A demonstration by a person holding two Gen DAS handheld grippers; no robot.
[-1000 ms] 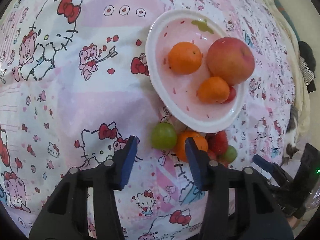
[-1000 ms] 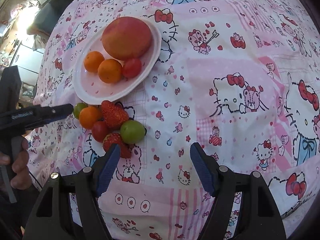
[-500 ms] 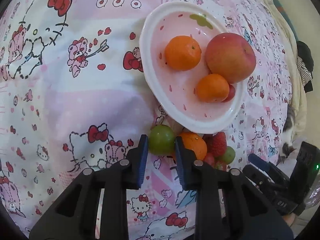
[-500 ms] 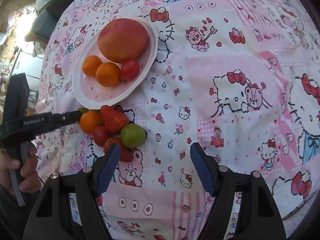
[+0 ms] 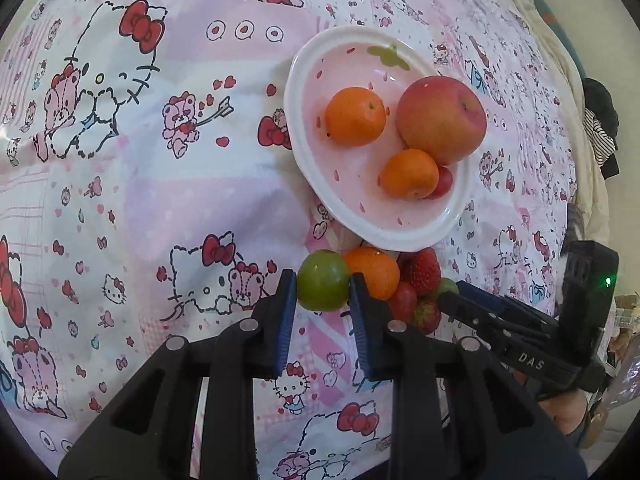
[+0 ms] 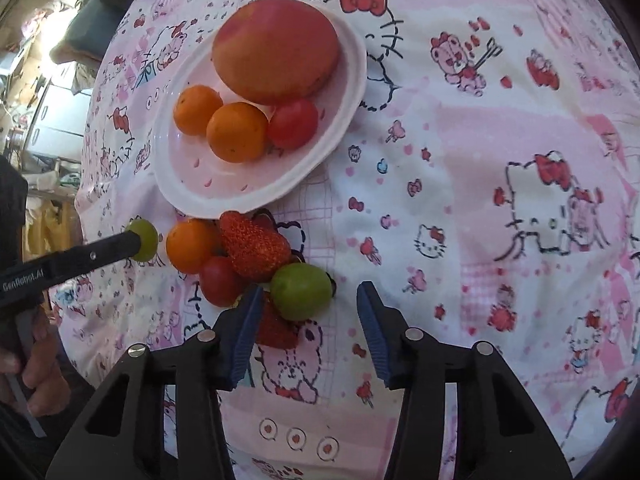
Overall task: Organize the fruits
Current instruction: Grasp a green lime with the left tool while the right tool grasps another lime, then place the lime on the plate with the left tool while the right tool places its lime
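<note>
Left tongs [image 5: 322,294] clamp a small round green fruit [image 5: 323,280], one blue pad on each side, just below the near rim of the shallow pink-and-white oval plate [image 5: 308,152]. The plate rests on a pink cartoon-cat printed cloth [image 5: 140,160] and carries a large red-yellow apple [image 5: 441,119], two round orange mandarins [image 5: 355,116] [image 5: 409,173] and a small red tomato [image 5: 444,182] tucked behind the nearer mandarin. Touching the green fruit, on the side away from the left tongs' handle, lies a third orange mandarin [image 5: 374,272]; beside it, a red strawberry [image 5: 424,270], a second red tomato [image 6: 220,282] and a second strawberry [image 6: 274,326], all clustered just off the plate. Right tongs [image 6: 310,300] stand spread wide, released, with a second round green fruit [image 6: 301,291] between the pads, nearer the left one; contact cannot be determined.
</note>
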